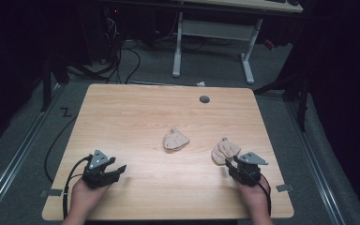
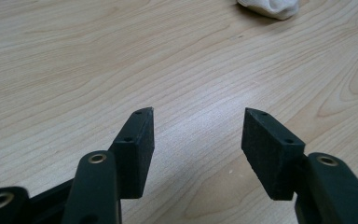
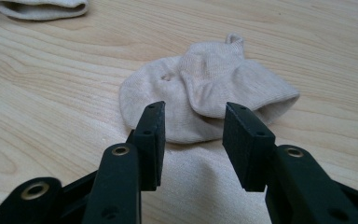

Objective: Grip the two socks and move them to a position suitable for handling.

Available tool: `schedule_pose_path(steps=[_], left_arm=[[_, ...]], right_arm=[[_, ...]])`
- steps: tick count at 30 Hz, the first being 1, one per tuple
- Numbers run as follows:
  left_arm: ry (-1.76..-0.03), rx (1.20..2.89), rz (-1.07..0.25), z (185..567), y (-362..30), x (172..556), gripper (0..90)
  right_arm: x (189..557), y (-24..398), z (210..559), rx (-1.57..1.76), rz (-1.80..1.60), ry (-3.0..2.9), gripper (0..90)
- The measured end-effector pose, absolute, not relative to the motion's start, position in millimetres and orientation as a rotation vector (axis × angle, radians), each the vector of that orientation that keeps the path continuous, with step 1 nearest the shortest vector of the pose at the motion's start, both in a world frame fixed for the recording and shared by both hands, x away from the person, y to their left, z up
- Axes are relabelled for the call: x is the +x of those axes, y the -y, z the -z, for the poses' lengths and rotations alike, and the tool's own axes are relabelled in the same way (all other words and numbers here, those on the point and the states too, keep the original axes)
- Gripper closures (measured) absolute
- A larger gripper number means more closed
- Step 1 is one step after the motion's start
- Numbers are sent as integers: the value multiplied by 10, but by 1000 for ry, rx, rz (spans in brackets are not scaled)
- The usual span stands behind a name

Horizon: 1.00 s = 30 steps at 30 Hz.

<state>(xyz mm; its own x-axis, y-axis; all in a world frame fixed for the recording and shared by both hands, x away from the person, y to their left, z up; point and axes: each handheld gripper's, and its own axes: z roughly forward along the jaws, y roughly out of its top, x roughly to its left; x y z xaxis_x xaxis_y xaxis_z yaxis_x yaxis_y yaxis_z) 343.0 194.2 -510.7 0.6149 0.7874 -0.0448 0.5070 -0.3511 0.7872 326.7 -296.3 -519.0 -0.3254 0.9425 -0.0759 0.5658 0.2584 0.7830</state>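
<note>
High view: the left gripper rests on the wooden table at about seven o'clock of the tabletop, held by the person's left hand; its jaws stand apart with nothing between them and bare wood ahead. The right gripper sits at about five o'clock, held by the right hand, jaws spread, tips just at the near edge of a beige sock lying flat at the gripper's eleven o'clock. A second sock lies near the table's centre, well apart from the left gripper, at its two o'clock. A round grey grommet sits toward the far edge. Left gripper view: the left gripper has its two black pads wide apart, holding nothing, touching nothing but hovering over plain wood; the second sock shows as a pale bundle at one o'clock, far off the tips. Right gripper view: the right gripper is fully spread, pads clamping nothing; the sock lies crumpled directly ahead at twelve o'clock, its near hem between and just beyond the fingertips; whether they touch the cloth cannot be told. The second sock lies at ten o'clock, well apart.
</note>
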Motion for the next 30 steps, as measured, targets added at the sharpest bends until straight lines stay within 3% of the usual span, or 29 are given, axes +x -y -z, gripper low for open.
schedule_pose_path(steps=[13, 15, 16, 17, 20, 30], left_arm=[[-1003, 2044, -437, 5118, -1902, 3434, 430], [-1008, 2039, -432, 5117, -1911, 3431, 428], [-1020, 2032, -417, 5118, -1920, 3436, 429], [-1020, 2032, -417, 5118, -1920, 3436, 431], [-1037, 2015, -393, 5123, -1931, 3452, 431], [-1013, 2034, -401, 5137, -1903, 3443, 396]], right_arm=[[3242, 3003, 5129, 1352, -934, -1954, 618], [3258, 2994, 5097, 1353, -952, -1947, 653], [3288, 2980, 5068, 1344, -960, -1965, 766], [3288, 2980, 5068, 1344, -960, -1965, 766], [3375, 2954, 5031, 1378, -988, -1977, 887], [3706, 2936, 5101, 1395, -861, -1981, 899]])
